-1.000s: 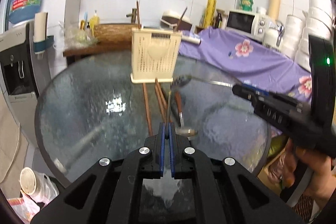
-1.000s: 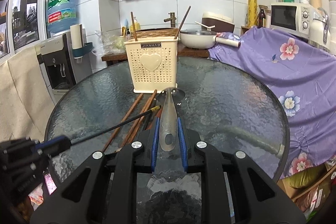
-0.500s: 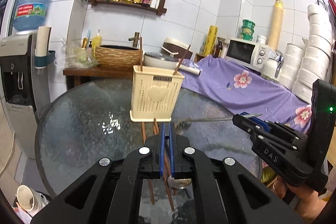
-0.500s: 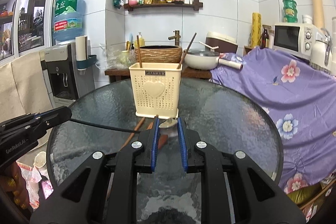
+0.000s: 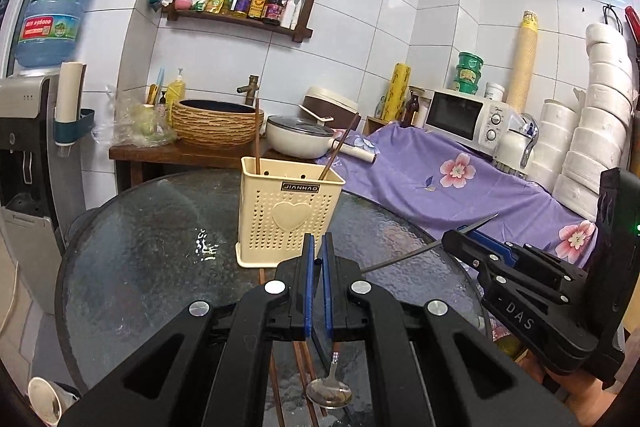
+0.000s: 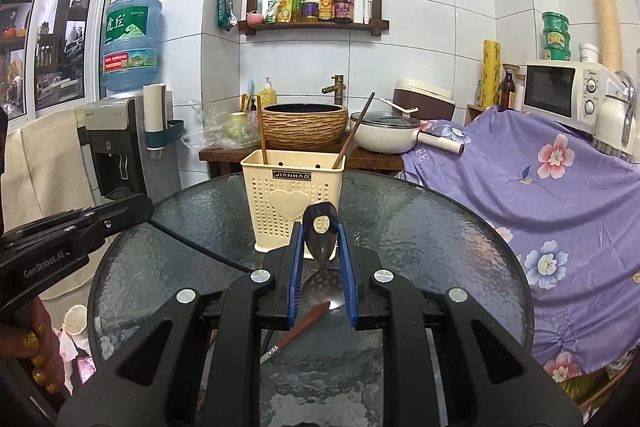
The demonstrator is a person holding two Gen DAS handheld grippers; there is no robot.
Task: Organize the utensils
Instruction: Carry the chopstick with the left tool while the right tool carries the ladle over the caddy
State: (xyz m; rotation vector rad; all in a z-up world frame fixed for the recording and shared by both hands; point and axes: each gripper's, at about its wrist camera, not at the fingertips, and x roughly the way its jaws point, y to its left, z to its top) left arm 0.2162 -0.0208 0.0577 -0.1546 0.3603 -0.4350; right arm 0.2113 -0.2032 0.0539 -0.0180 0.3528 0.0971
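Left gripper (image 5: pixel 317 259) pinches a dark chopstick (image 6: pixel 208 251) and right gripper (image 6: pixel 320 259) pinches a ladle handle (image 6: pixel 319 233), both held before the caddy (image 5: pixel 290 209) (two chopsticks already inside). Next, probably: tip each upright over its rim and release.

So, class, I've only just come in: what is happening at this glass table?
A person holds a gripper in each hand over the round glass table. The left gripper is shut on a dark chopstick. The right gripper is shut on the handle of a slotted metal spoon. Both are raised facing the cream utensil holder, which already has two chopsticks in it. More chopsticks and a spoon lie on the glass.
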